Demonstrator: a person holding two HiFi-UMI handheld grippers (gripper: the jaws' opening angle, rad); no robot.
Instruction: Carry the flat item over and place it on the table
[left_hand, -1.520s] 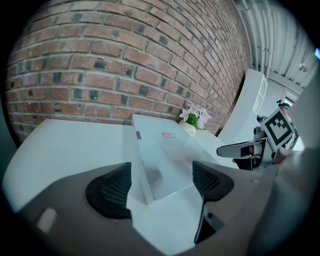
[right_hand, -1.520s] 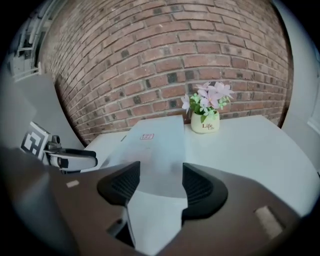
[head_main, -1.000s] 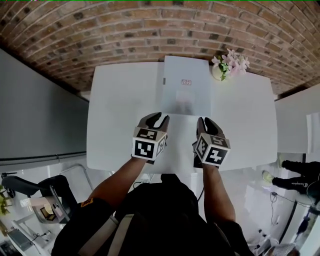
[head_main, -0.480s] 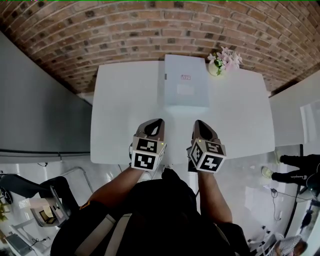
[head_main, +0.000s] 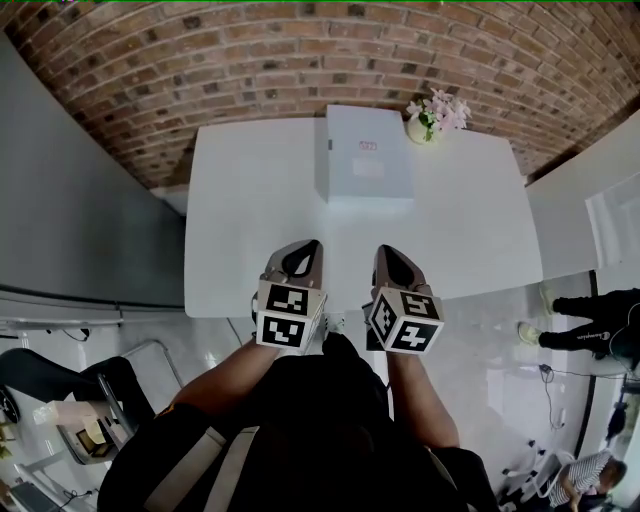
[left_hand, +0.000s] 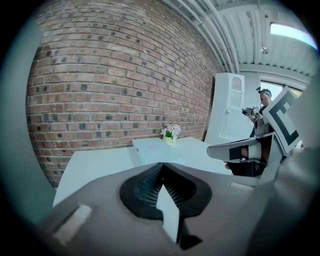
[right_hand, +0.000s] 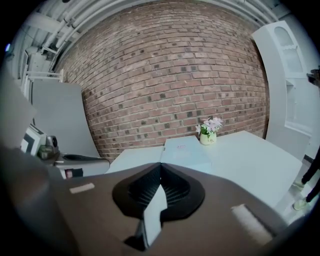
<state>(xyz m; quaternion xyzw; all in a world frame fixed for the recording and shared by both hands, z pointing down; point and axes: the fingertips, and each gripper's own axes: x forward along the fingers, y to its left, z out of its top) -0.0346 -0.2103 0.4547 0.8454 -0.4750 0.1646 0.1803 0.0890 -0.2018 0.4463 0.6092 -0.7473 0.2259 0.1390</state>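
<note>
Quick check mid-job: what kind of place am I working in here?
Likely an indoor office or studio space: a brick wall, a white table with a small flower pot, and exposed ceiling pipes.

tally of what is in view

one white table (head_main: 250, 230). one flat item (head_main: 365, 160). one pot of flowers (head_main: 432, 115). one brick wall (head_main: 300, 60). two grippers, the left gripper (head_main: 312, 245) and the right gripper (head_main: 383, 252), one marker cube (head_main: 282, 315) on each. at least two people: the wearer (head_main: 300, 430) and a bystander (head_main: 585, 335).
</note>
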